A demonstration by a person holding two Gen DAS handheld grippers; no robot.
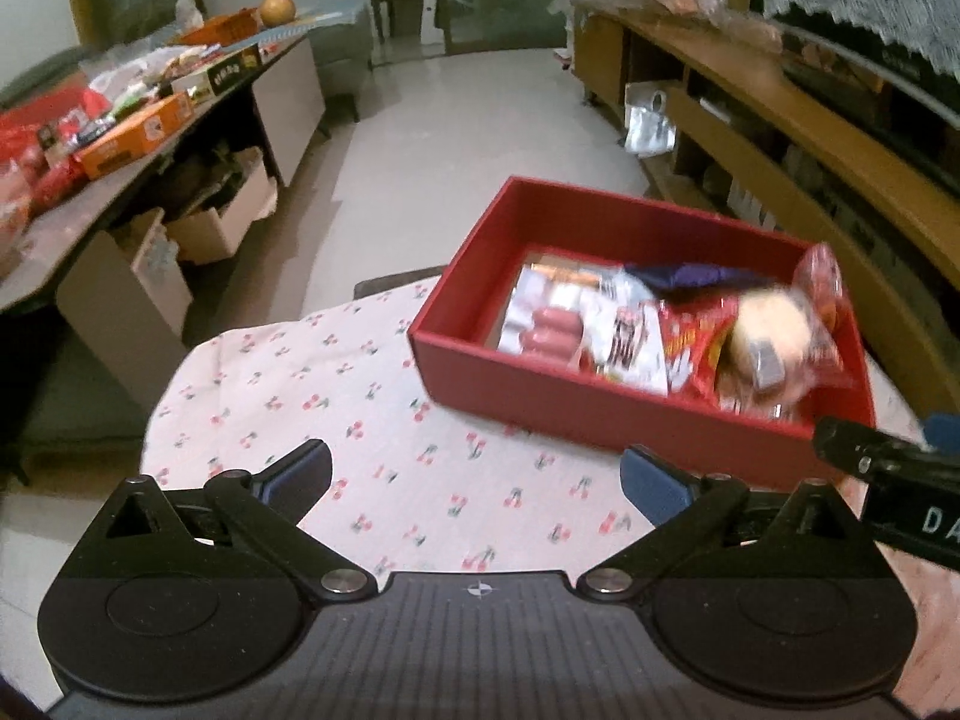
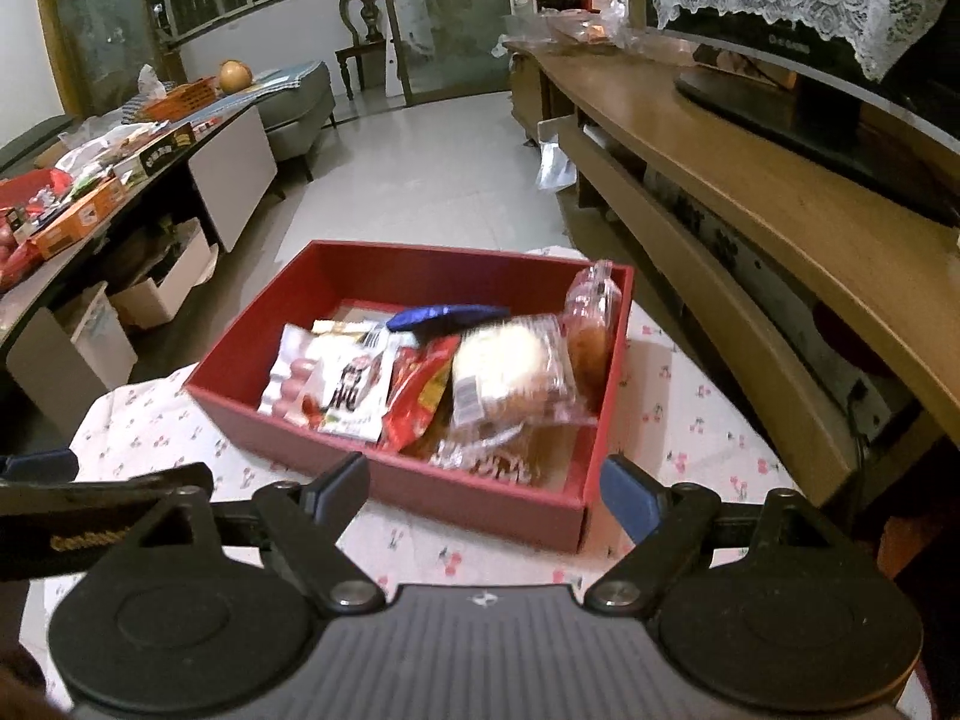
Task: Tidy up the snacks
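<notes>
A red box (image 1: 480, 354) (image 2: 252, 414) sits on a small table under a cherry-print cloth (image 1: 336, 402) (image 2: 690, 420). Inside lie several snack packs: a wrapped bun (image 1: 771, 324) (image 2: 510, 366), a sausage pack (image 1: 549, 324) (image 2: 294, 372), a red chip bag (image 1: 696, 342) (image 2: 420, 396) and a dark blue pack (image 1: 678, 273) (image 2: 444, 315). My left gripper (image 1: 477, 474) hovers open over bare cloth, left of the box's near wall, nothing between its fingers. My right gripper (image 2: 483, 489) is open at the box's near wall, also empty. Each gripper's body shows at the other view's edge.
A long table (image 1: 72, 204) (image 2: 72, 252) at the left carries many more snack boxes and bags, with cardboard boxes beneath. A wooden TV cabinet (image 1: 810, 138) (image 2: 750, 192) runs along the right, close to the small table. Pale floor lies between them.
</notes>
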